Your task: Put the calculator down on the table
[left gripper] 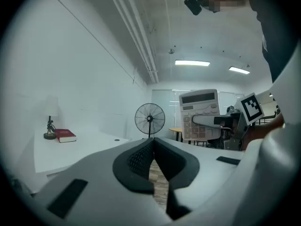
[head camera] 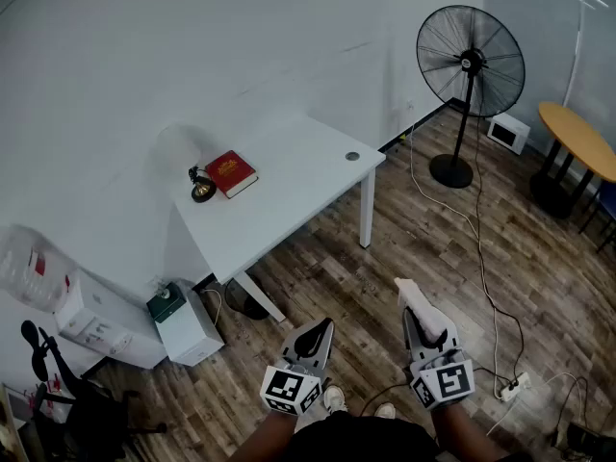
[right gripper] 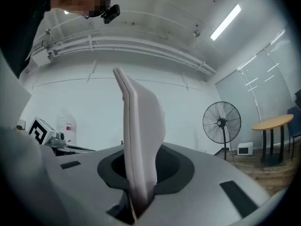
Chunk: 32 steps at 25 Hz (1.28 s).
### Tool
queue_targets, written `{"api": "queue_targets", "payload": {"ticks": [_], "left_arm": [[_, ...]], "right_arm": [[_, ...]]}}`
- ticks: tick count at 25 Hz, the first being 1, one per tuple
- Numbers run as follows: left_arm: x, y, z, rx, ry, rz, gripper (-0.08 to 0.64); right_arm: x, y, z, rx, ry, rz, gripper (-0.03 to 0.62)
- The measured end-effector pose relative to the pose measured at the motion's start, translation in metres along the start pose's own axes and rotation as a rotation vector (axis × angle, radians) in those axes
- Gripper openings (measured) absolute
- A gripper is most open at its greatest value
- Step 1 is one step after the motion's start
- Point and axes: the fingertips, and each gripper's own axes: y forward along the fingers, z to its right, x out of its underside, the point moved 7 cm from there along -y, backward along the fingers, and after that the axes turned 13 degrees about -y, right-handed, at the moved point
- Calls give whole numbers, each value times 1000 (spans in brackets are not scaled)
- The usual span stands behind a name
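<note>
The calculator (head camera: 420, 303) is pale grey and stands upright on edge in my right gripper (head camera: 424, 323), which is shut on its lower part. In the right gripper view the calculator (right gripper: 139, 131) rises edge-on between the jaws of that gripper (right gripper: 142, 168). From the left gripper view I see the calculator's keys and display (left gripper: 199, 114). My left gripper (head camera: 315, 335) is shut with nothing in it, its pads (left gripper: 141, 157) meeting. Both grippers hang over the wooden floor, well short of the white table (head camera: 289, 205) ahead.
On the table lie a red book (head camera: 231, 173) and a small lamp (head camera: 200, 187) at its far left. A standing fan (head camera: 470, 65) and a round wooden table (head camera: 578, 139) are at the right. Cables (head camera: 484, 277) cross the floor. A white unit (head camera: 188, 327) stands by the table's leg.
</note>
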Motion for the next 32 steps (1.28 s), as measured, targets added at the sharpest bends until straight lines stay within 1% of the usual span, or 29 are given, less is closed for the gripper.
{"api": "queue_targets", "payload": {"ticks": [8,11,16,21,27,32], "left_arm": [[-2,1,-26,22,-11,-14,20],[-5,0,-40,28,-34,-15,20],[-17,-6,-74,42,-37,-1,20],[-23,-10,-103,19,-41,6,20],[-27,5,-123,13,-49,11,20],[-33,26,-139,7,-48,13,20]], "right_arm": [[0,26,-16,4,-12,-7,95],[-1,40,-24,11,-16,-7,95],[-6,68,-38,26,28,23,101],[-11,91,-50,18,44,22,101],[-4,117,-53,3,38,-7,100],[0,146,-42,-16,49,-8,101]]}}
